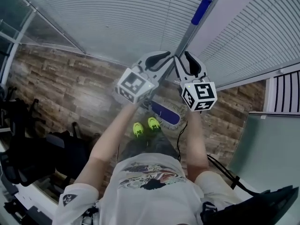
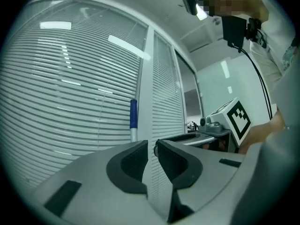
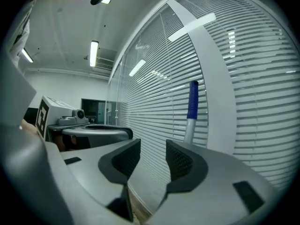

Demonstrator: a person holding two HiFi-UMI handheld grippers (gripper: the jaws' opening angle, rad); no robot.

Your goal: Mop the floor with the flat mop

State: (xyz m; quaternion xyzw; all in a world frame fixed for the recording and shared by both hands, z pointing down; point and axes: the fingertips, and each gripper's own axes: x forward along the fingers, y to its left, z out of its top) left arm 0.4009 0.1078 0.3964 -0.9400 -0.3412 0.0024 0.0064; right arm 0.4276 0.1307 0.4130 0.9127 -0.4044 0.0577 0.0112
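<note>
Flat mop (image 1: 165, 112) slants from wood floor (image 1: 70, 88) by green shoes (image 1: 145, 126) up to blinds (image 1: 117, 18); left tongs (image 1: 159, 63), right tongs (image 1: 186, 60) released, empty.

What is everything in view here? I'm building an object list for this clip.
flat mop: one, silver pole with blue grip, rising between the two grippers; blue head on the floor ahead of the shoes
floor: one, brown wood planks, below the person
blinds: several panels, white, ahead of the person
chairs: number unclear, black, left edge of the head view
cable: one, black, beside the right arm
shoes: two, yellow-green, on the floor
left gripper: one, grey with black pads, jaws slightly apart, nothing between them
right gripper: one, grey with black pads, jaws wider apart, nothing between them
</note>
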